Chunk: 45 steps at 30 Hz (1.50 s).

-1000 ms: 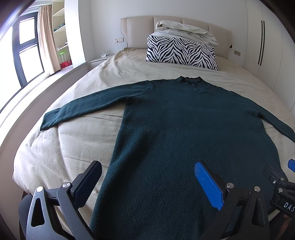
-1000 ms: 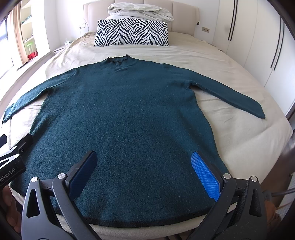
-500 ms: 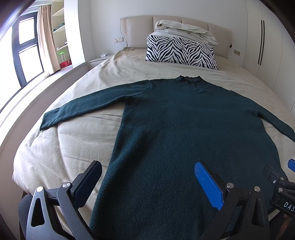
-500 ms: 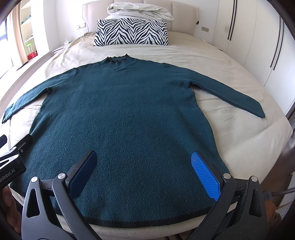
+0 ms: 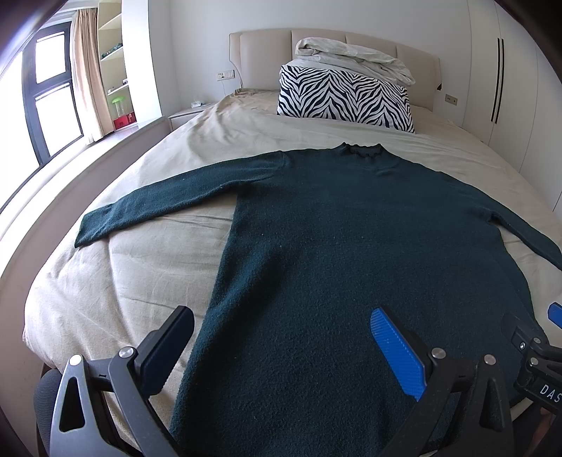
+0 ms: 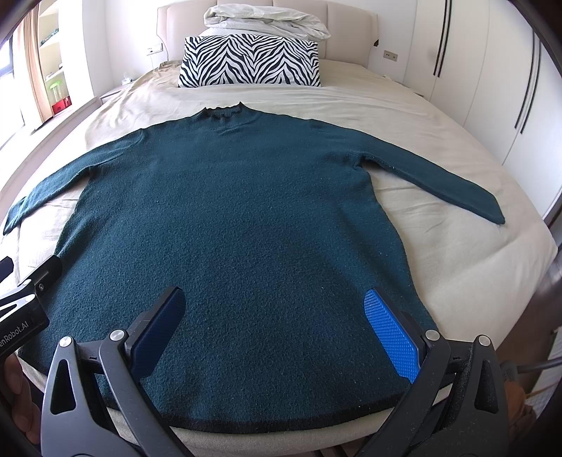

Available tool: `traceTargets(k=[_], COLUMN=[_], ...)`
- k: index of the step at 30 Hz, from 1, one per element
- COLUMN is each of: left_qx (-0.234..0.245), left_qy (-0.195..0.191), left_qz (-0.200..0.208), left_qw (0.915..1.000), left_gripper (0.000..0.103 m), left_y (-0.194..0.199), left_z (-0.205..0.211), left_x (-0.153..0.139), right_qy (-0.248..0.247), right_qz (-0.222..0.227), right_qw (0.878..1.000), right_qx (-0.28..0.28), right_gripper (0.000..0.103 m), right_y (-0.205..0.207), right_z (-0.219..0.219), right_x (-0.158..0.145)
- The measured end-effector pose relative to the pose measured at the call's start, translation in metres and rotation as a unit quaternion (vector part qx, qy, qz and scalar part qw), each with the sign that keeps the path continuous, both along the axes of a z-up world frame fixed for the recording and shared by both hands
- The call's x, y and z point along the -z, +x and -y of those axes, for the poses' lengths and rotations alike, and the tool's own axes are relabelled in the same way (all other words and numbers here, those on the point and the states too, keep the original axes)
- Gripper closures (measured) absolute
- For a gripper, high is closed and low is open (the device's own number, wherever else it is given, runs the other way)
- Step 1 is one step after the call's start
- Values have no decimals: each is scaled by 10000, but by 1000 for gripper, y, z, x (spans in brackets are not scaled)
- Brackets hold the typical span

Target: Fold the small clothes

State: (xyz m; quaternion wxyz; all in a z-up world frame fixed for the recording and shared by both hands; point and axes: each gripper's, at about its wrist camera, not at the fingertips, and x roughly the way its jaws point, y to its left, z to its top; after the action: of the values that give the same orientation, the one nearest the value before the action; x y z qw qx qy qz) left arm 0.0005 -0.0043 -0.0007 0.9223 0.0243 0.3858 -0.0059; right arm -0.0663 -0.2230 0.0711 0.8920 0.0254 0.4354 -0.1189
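A dark teal long-sleeved sweater [image 6: 239, 218] lies flat on the bed, collar toward the headboard, both sleeves spread out; it also shows in the left wrist view [image 5: 333, 246]. Its left sleeve [image 5: 168, 200] reaches toward the bed's left edge, its right sleeve [image 6: 442, 182] toward the right edge. My left gripper [image 5: 281, 348] is open and empty above the sweater's lower left part. My right gripper [image 6: 277, 330] is open and empty above the hem [image 6: 281, 423], right of the middle.
The beige bed sheet [image 6: 456, 267] is bare around the sweater. A zebra-striped pillow [image 6: 249, 61] and a folded duvet [image 6: 267, 19] lie at the headboard. A window and shelves [image 5: 52, 98] are on the left, wardrobe doors [image 6: 491, 88] on the right.
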Motion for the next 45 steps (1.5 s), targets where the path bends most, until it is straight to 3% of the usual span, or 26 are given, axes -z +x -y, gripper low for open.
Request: traceTargets(k=[16,22,26,31,34,36,38,41,45], left_qx=[3,-33,40,175,548,765,695,537,582], left_qy=[-16,236,384,-11,-535,-1050,-963,-942,-934], left_qz=[-35,-97,-145,-366,-279,-374,-686,-713,-776], left_qw=[10000,9997,9992,9992,9967,9908,9906,9915,9909], left_gripper=[0,0,0,0,0,0,0,0,0], left_y=[-4,1,7,28,43,55,70,84,104], left_z=[6,6,9,3,4,5,12,16,24], left_x=[2,14,21,25,21,21,24,26,29], right_qy=[24,223,616,1259,1693,2190,2831,3559,4055], right_qz=[-36,-30,204,799,1177,1400,1430,1404,1564], right_qw=[10000,9997,9979,9872,9687,9458,9168,8753,8368], right_qx=[11,43,89,558,1386,1948,2428,2958,3331], right_gripper=[0,0,0,0,0,6,20,35,37], right_y=[-1,3,7,10,8,5,4,6,6], right_z=[4,20,55,151,235,292,346,417,470], right_x=[5,11,8,2,7,18,35,64,89])
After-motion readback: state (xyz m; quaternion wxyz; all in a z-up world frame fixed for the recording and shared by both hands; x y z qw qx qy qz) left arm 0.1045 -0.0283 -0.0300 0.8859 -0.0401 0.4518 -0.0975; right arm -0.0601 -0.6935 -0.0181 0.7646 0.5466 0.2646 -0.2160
